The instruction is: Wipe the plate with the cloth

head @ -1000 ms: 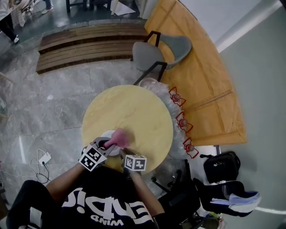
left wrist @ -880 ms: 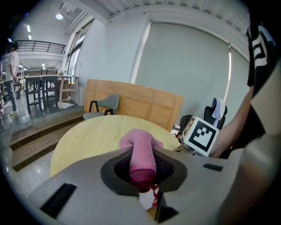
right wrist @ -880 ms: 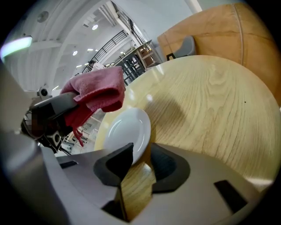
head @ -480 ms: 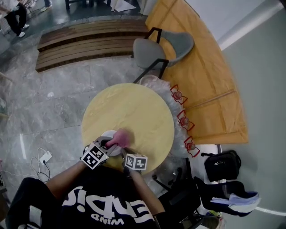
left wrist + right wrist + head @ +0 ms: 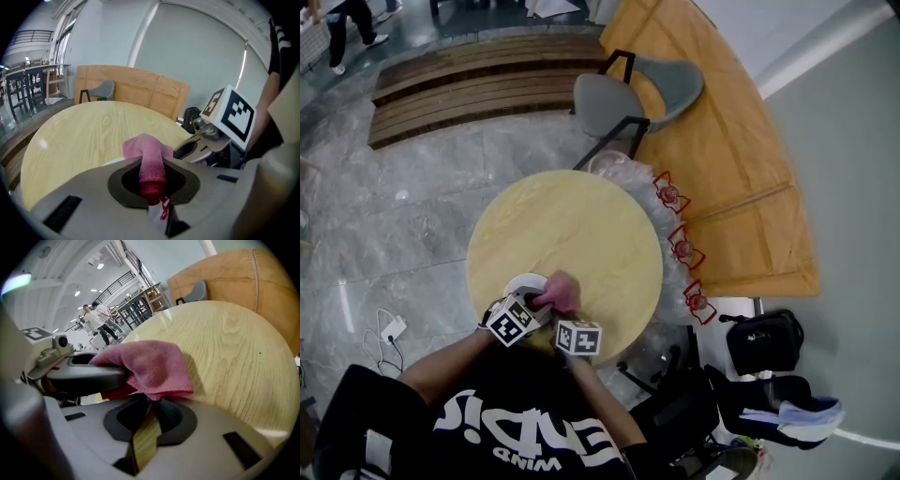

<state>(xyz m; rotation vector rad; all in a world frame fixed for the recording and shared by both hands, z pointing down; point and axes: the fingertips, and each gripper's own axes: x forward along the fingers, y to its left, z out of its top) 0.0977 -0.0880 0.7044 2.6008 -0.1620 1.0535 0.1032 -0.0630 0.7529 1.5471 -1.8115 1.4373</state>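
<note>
Head view: one plate [image 5: 521, 281]; one cloth [image 5: 559, 292] pinched in left claw [image 5: 152, 183] and right claw [image 5: 149, 420]

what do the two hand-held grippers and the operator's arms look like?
The left hand-held gripper and right hand-held gripper match: pale grey moulded bodies, dark oval recess around the jaws. Each carries a white cube with black square markers. No cables visible. The person wears a black short-sleeved T-shirt with white lettering.

Bright, even indoor light, soft shadows; gripper views fisheye-warped w/ dark corners, near foreground blurry.
</note>
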